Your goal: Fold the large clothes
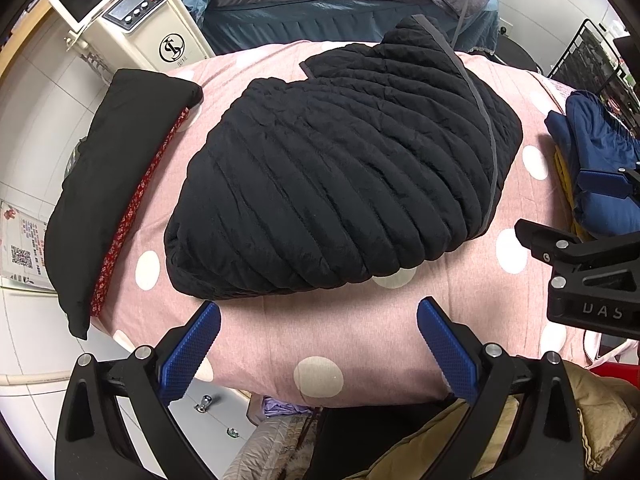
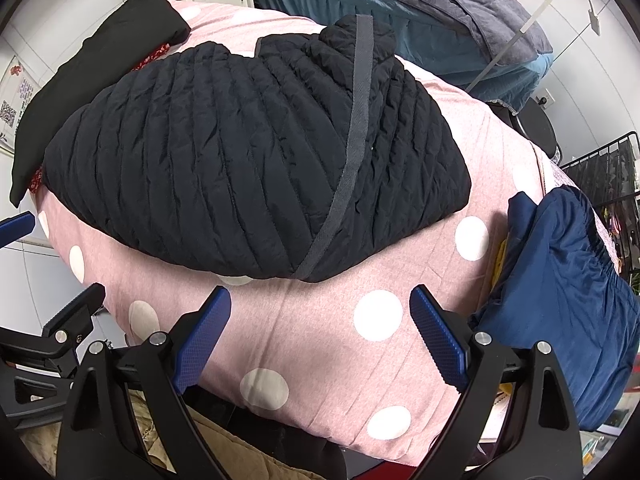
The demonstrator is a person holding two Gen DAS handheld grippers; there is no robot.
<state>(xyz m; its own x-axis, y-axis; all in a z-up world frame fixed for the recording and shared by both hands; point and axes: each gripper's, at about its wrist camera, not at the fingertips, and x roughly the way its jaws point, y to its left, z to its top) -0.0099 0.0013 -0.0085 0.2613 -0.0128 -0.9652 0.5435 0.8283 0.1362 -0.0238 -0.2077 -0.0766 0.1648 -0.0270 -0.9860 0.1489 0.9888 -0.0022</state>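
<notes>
Pink polka-dot bedspread (image 1: pixel 328 332) carries folded black quilted jacket (image 1: pixel 340 184) at centre. Left gripper (image 1: pixel 319 320) and right gripper (image 2: pixel 320 304) both spread wide, empty, short of its near hem. Sleeves tucked out of sight; blue garment (image 2: pixel 560 288) cut off at the right.

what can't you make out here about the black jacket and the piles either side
- Black quilted jacket: sleeves and front, folded under, both views.
- Navy garment: type unclear, cut by the right edge.
- Black folded pile: contents hidden; only red floral trim shows.
</notes>
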